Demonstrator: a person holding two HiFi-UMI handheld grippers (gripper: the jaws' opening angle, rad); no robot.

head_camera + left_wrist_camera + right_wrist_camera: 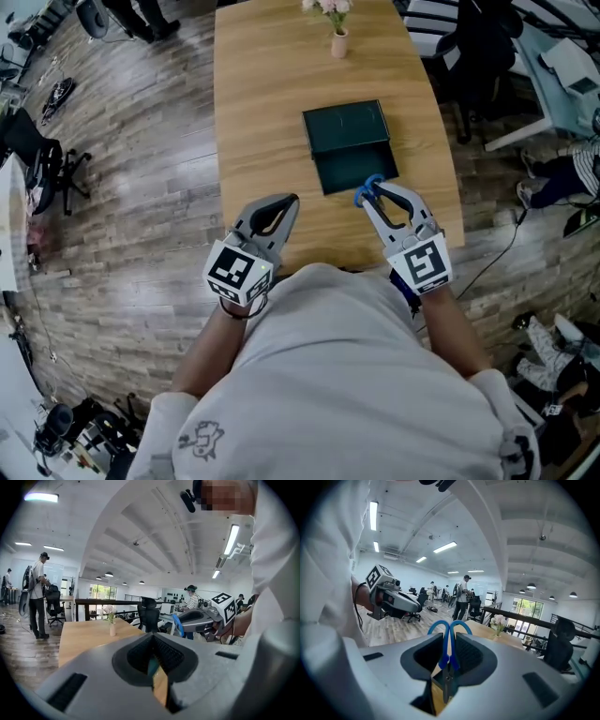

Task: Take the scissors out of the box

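Note:
A dark green box (pixel 349 145) lies open in the middle of the wooden table (pixel 272 103). My right gripper (pixel 367 198) is shut on a pair of blue-handled scissors (pixel 369 187), held just above the box's near edge. In the right gripper view the scissors (pixel 449 641) stand upright between the pads, with the handle loops sticking out past the jaws (pixel 447 667). My left gripper (pixel 292 201) hovers near the table's front left, its jaws together with nothing in them. In the left gripper view (pixel 152 667) the right gripper (pixel 201 618) and the blue handles (pixel 177 624) show at right.
A small vase with pink flowers (pixel 338 37) stands at the table's far end. Office chairs (pixel 52 169) and cables are on the wood floor to the left. More chairs and desks (pixel 487 66) crowd the right side. Other people (pixel 37 595) stand farther off in the room.

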